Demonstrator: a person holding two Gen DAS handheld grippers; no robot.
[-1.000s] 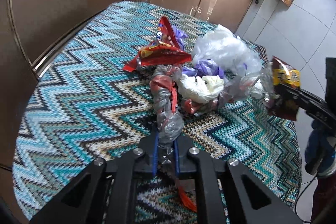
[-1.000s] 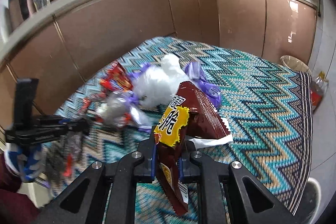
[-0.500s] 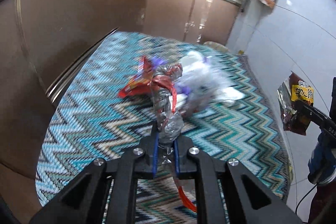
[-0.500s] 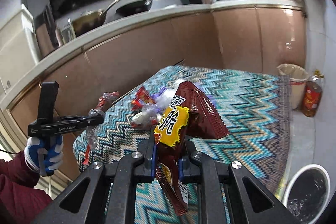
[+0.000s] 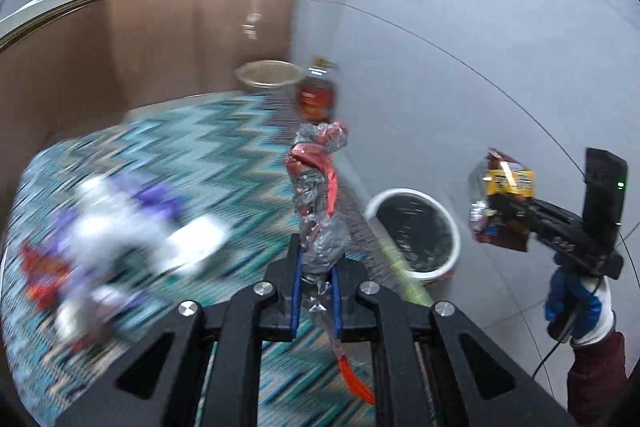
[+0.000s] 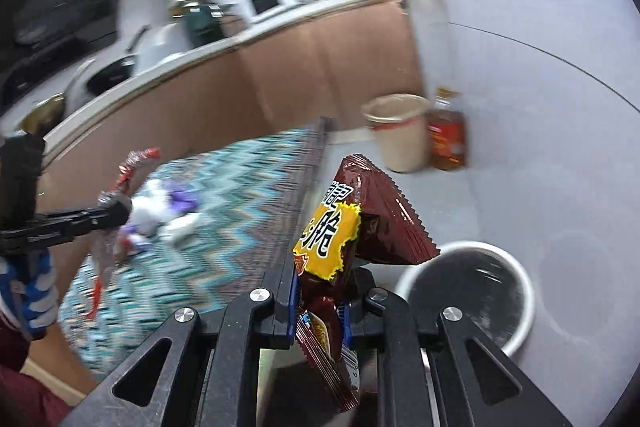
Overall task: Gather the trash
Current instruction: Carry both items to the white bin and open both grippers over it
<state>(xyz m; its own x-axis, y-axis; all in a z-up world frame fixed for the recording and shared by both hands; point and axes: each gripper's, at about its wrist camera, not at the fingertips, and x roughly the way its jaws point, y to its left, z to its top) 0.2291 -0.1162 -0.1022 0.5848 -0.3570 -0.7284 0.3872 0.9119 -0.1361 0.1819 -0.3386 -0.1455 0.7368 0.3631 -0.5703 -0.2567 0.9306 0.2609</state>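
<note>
My left gripper (image 5: 316,283) is shut on a twisted clear and red plastic wrapper (image 5: 318,187) that stands up from its jaws. My right gripper (image 6: 320,291) is shut on a brown snack bag with a yellow label (image 6: 352,223). A white bin with a black liner (image 5: 414,231) stands on the floor past the table edge; in the right wrist view the bin (image 6: 472,287) lies just right of the bag. The right gripper with the bag (image 5: 500,199) also shows in the left wrist view, above and right of the bin. More trash (image 5: 132,227) lies blurred on the zigzag tablecloth (image 5: 200,147).
A beige bin (image 6: 400,131) and an oil bottle (image 6: 446,139) stand on the floor by the brown cabinets (image 6: 240,95). The table edge (image 6: 312,167) runs left of the white bin. The grey tiled floor (image 5: 460,87) spreads to the right.
Both grippers have swung right, away from the trash pile toward the floor side. The white bin has come into both views. Each still holds its piece of trash.
</note>
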